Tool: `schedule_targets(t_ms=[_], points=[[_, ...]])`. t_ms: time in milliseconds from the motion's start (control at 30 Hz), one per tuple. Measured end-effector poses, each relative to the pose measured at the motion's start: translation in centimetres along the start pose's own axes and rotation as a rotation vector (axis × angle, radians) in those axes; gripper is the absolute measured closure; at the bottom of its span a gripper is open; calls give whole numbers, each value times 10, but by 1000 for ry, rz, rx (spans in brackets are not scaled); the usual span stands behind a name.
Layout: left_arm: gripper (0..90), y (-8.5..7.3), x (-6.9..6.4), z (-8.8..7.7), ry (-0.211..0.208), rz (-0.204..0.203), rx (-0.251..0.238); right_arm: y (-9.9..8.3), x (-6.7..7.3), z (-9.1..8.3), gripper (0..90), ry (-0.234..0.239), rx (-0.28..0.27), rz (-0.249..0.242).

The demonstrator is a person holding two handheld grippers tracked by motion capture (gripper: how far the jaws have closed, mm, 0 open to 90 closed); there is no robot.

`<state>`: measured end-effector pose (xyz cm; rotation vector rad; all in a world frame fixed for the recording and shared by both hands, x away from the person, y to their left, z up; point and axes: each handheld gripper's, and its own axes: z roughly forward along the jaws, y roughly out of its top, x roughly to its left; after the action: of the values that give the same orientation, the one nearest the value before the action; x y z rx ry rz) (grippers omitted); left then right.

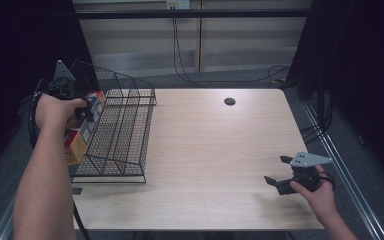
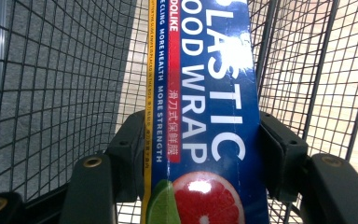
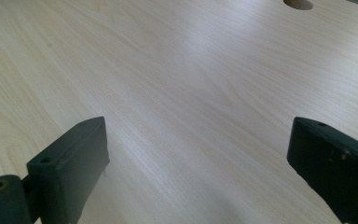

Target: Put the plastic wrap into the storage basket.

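A long box of plastic wrap point(image 1: 81, 135), with a blue face, a yellow edge and a grapefruit picture point(image 2: 205, 93), stands steeply on end inside the left end of a black wire basket point(image 1: 130, 96). My left gripper point(image 1: 84, 113) is shut on it, with the black pads point(image 2: 279, 149) pressed against both long sides and wire mesh point(image 2: 51, 93) on either side. I cannot tell whether the box rests on the basket's bottom. My right gripper point(image 1: 277, 169) sits low at the table's front right, open and with nothing but bare wood between its jaws point(image 3: 200, 149).
The basket stands on the left part of a light wooden table point(image 1: 205, 150). A round cable hole point(image 1: 229, 101) lies near the far edge point(image 3: 298, 3). Black curtains hang left and right, and cables run across the floor behind.
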<state>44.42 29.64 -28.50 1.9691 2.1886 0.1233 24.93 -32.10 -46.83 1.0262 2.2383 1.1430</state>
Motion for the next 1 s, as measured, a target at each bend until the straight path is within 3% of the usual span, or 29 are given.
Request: schedule_targets(t_ms=[100,367,400,467,567,733,1000], points=[[421,1,0,2,-3,-19,-2,-1,0,0,50,3,2,4],[414,2,4,9,-2,-22,23,-2,-1,-1,50,0,1,12],[412,2,4,11,6,-40,-4,-2,0,-1,50,3,2,11],[405,2,6,7,-5,-22,13,-2,-1,-1,50,1,6,7],[397,1,6,0,-33,-53,-46,-1,-1,0,50,5,8,7],[389,0,2,-15,-57,-32,-70,1,-1,5,50,10,6,2],[337,-9,-14,-24,-88,-15,-107,2,1,5,50,12,12,-10]])
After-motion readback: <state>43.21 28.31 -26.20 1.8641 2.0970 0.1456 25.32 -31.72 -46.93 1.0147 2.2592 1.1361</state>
